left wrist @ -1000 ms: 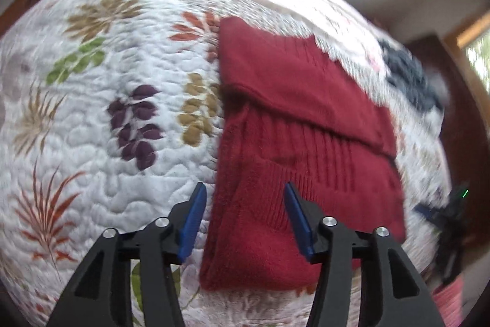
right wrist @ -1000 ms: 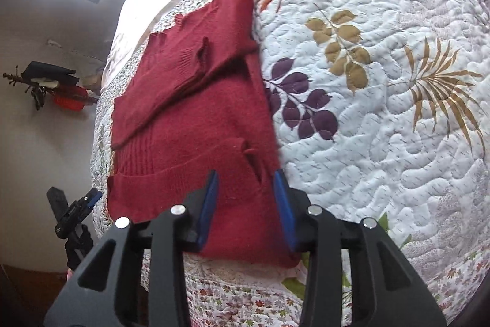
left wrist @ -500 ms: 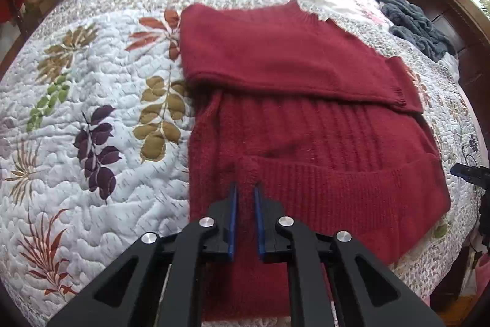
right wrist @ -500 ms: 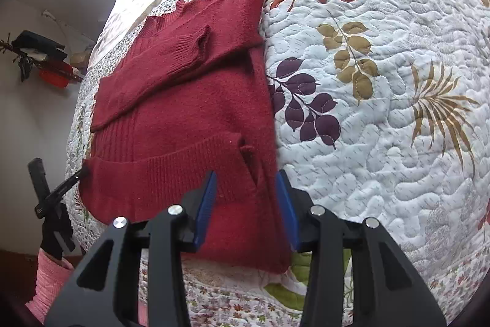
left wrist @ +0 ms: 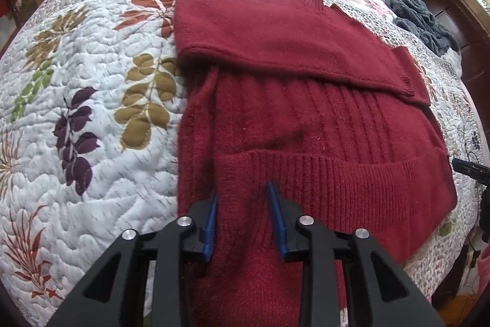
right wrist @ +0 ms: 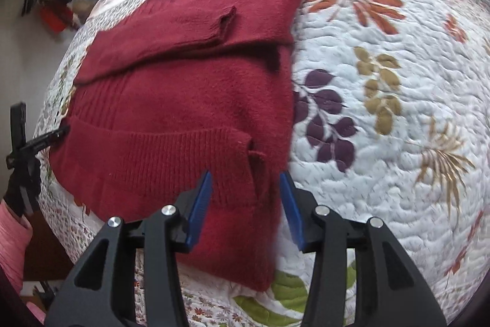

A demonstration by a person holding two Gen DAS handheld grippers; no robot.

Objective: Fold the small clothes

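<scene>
Holding both tools spread, left tool (left wrist: 243, 219) and right tool (right wrist: 246, 206) over the near hem of the red sweater (left wrist: 306, 118) on the quilted bed (left wrist: 92, 143), I should pinch both corners evenly before folding.

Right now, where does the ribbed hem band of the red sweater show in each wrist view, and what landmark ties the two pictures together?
Left wrist: the ribbed hem band runs across the lower middle, just beyond the open left gripper.
Right wrist: the band lies lower left of centre, ending at the open right gripper.
Shared landmark: the purple leaf sprig on the quilt beside the sweater's edge.
</scene>
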